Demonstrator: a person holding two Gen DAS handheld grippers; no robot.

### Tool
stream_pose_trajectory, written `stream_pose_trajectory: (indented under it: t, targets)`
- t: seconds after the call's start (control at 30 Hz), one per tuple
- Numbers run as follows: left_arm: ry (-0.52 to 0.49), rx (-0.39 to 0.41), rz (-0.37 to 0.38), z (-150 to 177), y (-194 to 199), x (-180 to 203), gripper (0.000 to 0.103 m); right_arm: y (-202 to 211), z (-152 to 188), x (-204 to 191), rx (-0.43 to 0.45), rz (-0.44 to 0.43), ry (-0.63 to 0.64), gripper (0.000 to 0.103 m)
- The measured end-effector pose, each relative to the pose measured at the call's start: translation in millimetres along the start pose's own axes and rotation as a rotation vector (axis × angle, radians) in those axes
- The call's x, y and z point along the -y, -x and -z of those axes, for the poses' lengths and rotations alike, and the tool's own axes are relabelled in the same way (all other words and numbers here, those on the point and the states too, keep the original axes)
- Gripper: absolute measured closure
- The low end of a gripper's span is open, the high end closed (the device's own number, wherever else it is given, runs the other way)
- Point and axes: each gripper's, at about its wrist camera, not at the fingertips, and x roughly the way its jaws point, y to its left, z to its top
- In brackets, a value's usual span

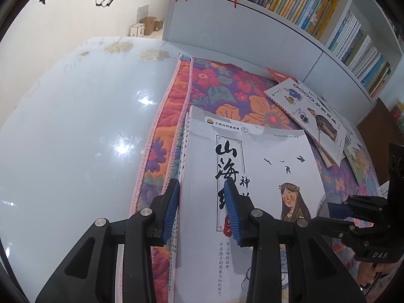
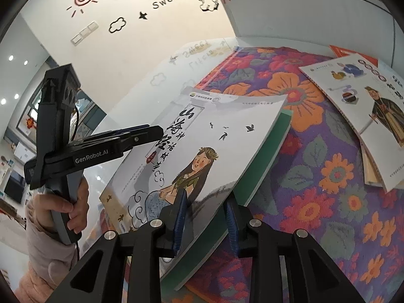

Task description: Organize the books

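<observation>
Books: white-covered paperback stack [image 2: 214, 151] lies at the floral mat's [image 2: 315, 202] left edge. Left gripper [image 1: 202, 209] straddles its spine, right gripper [image 2: 205, 217] its near corner; both narrow, pad contact unclear. Judged light, flexible, glossy; grip spine-side.

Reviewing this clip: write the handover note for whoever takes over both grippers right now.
Left gripper: shut on the spine edge of the stack.
Right gripper: astride the stack's near corner; pad contact unclear.
Stack: a white-covered book over a green book, on the floral cloth. A loose pile of books lies further right on the cloth.
Done: two books gathered.
Left: loose pile not sorted; bookshelf stands behind.
</observation>
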Motion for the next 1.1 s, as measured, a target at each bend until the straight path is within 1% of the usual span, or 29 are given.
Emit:
stream_pose_trajectory:
  t: [0.13,0.2,0.27,0.4,0.47,0.5,0.53,0.6,0.63,0.7,0.73,0.77,0.8,0.83,0.93,1.0,1.1]
  targets:
    - [0.008,0.006,-0.010,-1,1,0,0.069,4,1,1,-0.010,0.050,-0.017,0.074]
    - [0.019,0.019,-0.037,-1,5,1,0.069,7,1,3,-0.011,0.073,-0.025,0.071]
    - [0.017,0.030,-0.047,-2,9,4,0.069,11,4,7,-0.012,0.083,-0.030,0.071]
    - [-0.003,0.040,-0.083,-6,20,16,0.069,24,8,19,-0.006,0.074,-0.050,0.071]
    - [0.016,0.034,-0.132,-12,27,22,0.069,33,9,24,0.002,0.066,-0.054,0.071]
    - [0.027,0.042,-0.128,-16,32,26,0.069,40,8,28,0.010,0.065,-0.055,0.071]
    - [0.028,0.054,-0.107,-19,36,31,0.069,49,8,31,0.023,0.065,-0.057,0.071]
    - [0.023,0.072,-0.087,-25,43,43,0.069,72,5,38,0.063,0.066,-0.059,0.071]
    - [0.017,0.080,-0.085,-29,46,52,0.069,84,3,43,0.086,0.068,-0.062,0.071]
    - [-0.006,0.103,-0.055,-36,50,77,0.068,112,1,56,0.136,0.077,-0.069,0.070]
    - [-0.015,0.111,-0.038,-39,50,89,0.067,127,0,64,0.164,0.086,-0.075,0.069]
    - [-0.020,0.115,-0.030,-40,50,98,0.065,137,-1,70,0.183,0.095,-0.079,0.065]
    - [-0.030,0.125,-0.016,-44,47,115,0.065,153,-2,81,0.213,0.110,-0.085,0.059]
    - [-0.034,0.129,-0.009,-45,45,123,0.065,162,-3,89,0.231,0.119,-0.087,0.056]
    - [-0.040,0.136,0.031,-48,25,165,0.065,191,-8,121,0.298,0.156,-0.099,0.056]
    - [-0.024,0.130,0.056,-47,11,184,0.065,204,-10,149,0.342,0.177,-0.119,0.056]
    - [0.054,0.118,0.069,-45,-20,205,0.065,208,-15,187,0.358,0.183,-0.159,0.056]
